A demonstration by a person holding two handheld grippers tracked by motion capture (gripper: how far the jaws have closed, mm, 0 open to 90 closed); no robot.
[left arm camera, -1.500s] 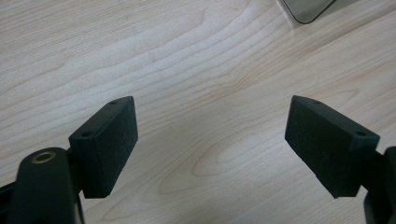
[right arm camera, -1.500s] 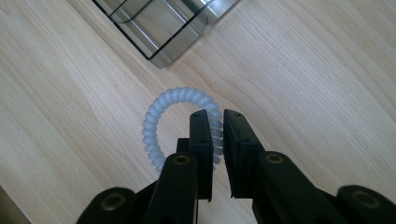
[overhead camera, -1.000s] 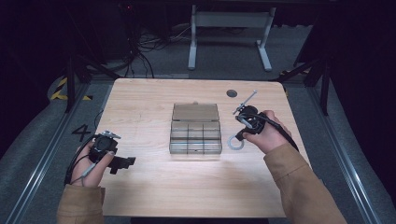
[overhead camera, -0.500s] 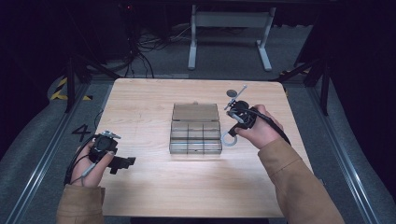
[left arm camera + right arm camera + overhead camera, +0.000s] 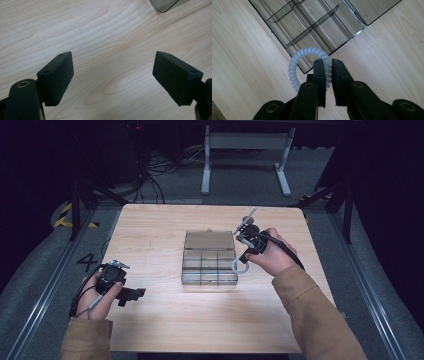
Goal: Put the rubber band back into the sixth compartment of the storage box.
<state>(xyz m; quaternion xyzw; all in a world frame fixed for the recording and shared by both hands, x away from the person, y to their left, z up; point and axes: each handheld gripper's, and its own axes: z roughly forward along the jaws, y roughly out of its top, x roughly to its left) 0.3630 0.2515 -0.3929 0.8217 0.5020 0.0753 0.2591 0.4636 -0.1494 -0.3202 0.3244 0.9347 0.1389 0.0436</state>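
Note:
A clear plastic compartment box (image 5: pixel 209 266) lies in the middle of the wooden table (image 5: pixel 165 325), its lid (image 5: pixel 209 240) folded back flat. My right gripper (image 5: pixel 244 258) hangs at the box's right edge, shut on a white coiled ring (image 5: pixel 240 267). In the right gripper view the ring (image 5: pixel 294 68) curls over the corner of the box (image 5: pixel 312 30), and the gripper (image 5: pixel 328 63) pinches its right side. My left gripper (image 5: pixel 132 294) rests at the table's front left, jaws wide apart. Under it (image 5: pixel 112 65) is bare wood, with a corner of the box (image 5: pixel 163 5) at the top.
A metal stand (image 5: pixel 245 157) and cables (image 5: pixel 150 175) are on the floor behind the table. Metal rails (image 5: pixel 45 290) run along both sides. The box's compartments look empty.
My right gripper has carried the ring leftward and a little forward, from off the box's right side to its right edge. The left gripper has stayed put.

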